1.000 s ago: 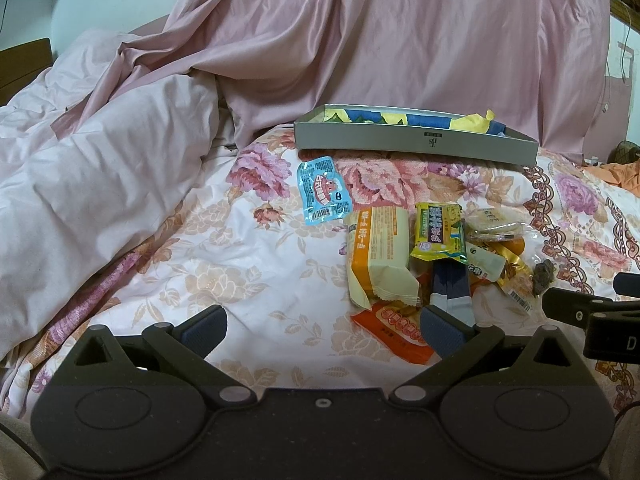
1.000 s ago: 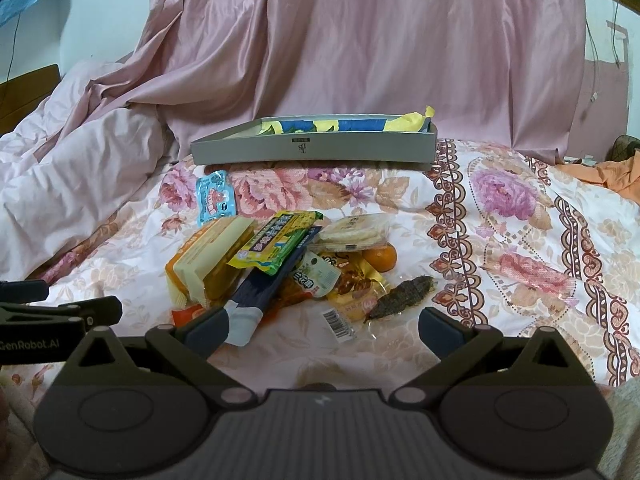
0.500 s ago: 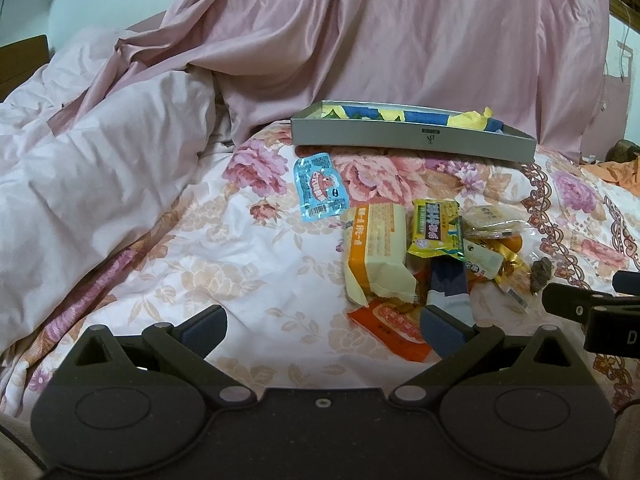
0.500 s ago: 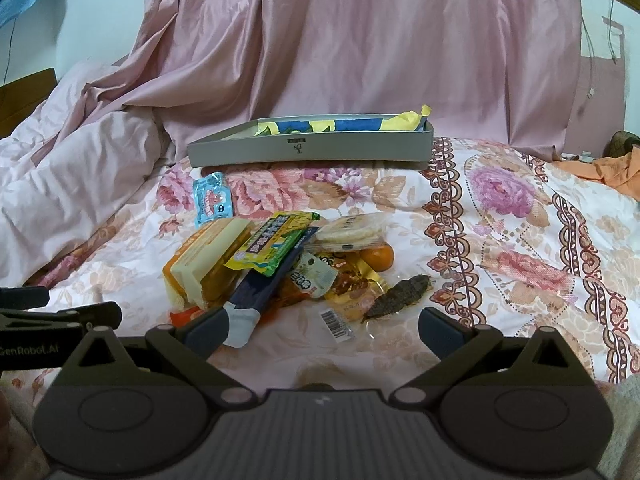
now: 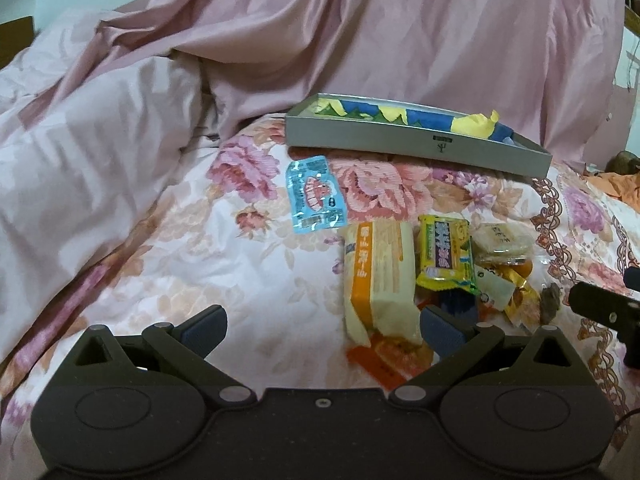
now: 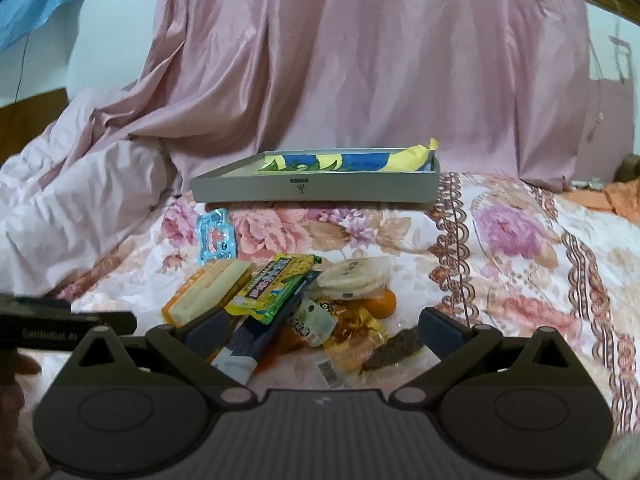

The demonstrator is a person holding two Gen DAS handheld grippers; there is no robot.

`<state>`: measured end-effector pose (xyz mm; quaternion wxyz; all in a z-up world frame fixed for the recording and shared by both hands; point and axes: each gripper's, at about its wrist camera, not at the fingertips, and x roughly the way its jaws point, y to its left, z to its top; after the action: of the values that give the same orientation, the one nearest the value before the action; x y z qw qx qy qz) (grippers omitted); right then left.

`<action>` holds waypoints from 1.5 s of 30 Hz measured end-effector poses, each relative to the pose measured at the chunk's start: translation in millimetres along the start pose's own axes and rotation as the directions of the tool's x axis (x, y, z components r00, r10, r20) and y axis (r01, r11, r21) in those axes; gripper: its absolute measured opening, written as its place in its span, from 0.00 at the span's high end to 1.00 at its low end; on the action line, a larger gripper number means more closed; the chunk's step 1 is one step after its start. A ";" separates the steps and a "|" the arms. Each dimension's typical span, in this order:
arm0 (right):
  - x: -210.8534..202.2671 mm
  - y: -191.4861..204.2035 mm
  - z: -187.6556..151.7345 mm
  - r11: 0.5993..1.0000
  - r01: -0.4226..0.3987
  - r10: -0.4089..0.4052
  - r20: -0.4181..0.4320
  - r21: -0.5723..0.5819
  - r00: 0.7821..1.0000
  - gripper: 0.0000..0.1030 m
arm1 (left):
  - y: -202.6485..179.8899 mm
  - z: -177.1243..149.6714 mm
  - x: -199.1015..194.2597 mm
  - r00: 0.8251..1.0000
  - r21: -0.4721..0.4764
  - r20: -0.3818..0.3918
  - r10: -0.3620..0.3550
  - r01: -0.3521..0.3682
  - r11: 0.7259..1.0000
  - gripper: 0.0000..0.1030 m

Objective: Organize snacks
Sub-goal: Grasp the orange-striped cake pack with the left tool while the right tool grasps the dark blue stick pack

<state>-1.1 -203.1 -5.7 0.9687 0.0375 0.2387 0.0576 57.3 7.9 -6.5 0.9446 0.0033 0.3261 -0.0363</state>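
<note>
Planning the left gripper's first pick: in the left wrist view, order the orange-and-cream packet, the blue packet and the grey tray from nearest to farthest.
1. Orange-and-cream packet: just ahead, by the right finger.
2. Blue packet: farther back, centre.
3. Grey tray: farthest, at the back, right of centre.

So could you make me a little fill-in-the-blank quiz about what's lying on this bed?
1. The grey tray holds blue and ____ wrapping.
2. The light blue packet lies apart from the pile, on the ____ bedspread.
3. Both the left gripper and the right gripper are ____, holding nothing.
4. The yellow-green packet lies ____ the dark blue packet.

Missing words: yellow; floral; open; on top of
</note>
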 end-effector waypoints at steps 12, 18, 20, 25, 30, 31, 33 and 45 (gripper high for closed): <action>56.3 -10.2 17.9 0.989 -0.083 0.069 -0.112 -0.123 0.991 0.00 | -16.4 22.2 55.4 0.996 0.051 -0.033 -0.085 0.087 0.995 0.01; 75.9 -6.5 19.3 0.975 -0.148 0.123 -0.154 -0.166 0.980 0.00 | -23.2 29.3 81.1 0.988 0.062 -0.058 -0.141 0.145 0.987 0.02; 79.4 0.6 16.0 0.966 -0.157 0.125 -0.161 -0.205 0.979 0.00 | -23.3 30.9 88.5 0.986 0.060 -0.073 -0.151 0.155 0.986 0.06; 84.4 21.9 4.8 0.933 -0.243 0.185 -0.223 -0.267 0.957 0.00 | -17.2 32.1 98.6 0.979 0.022 -0.100 -0.180 0.183 0.983 0.14; 96.9 28.7 6.0 0.934 -0.286 0.225 -0.267 -0.213 0.937 0.02 | -9.8 29.8 100.5 0.966 -0.019 -0.116 -0.233 0.232 0.973 0.25; 100.2 27.9 6.9 0.937 -0.292 0.234 -0.276 -0.191 0.932 0.03 | -9.4 29.9 100.8 0.964 -0.023 -0.118 -0.237 0.236 0.971 0.28; 105.8 28.4 8.3 0.941 -0.295 0.239 -0.289 -0.169 0.927 0.09 | -8.2 29.9 102.0 0.961 -0.032 -0.124 -0.246 0.244 0.969 0.34; 123.5 43.8 4.3 0.952 -0.238 0.169 -0.319 -0.193 0.933 0.34 | -4.2 25.8 103.6 0.963 -0.065 -0.122 -0.241 0.235 0.970 0.47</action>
<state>105.4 -143.9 -54.1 0.9079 -0.0585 0.3688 0.1903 154.2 -4.0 -49.9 0.9101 -0.0570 0.3852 -0.1413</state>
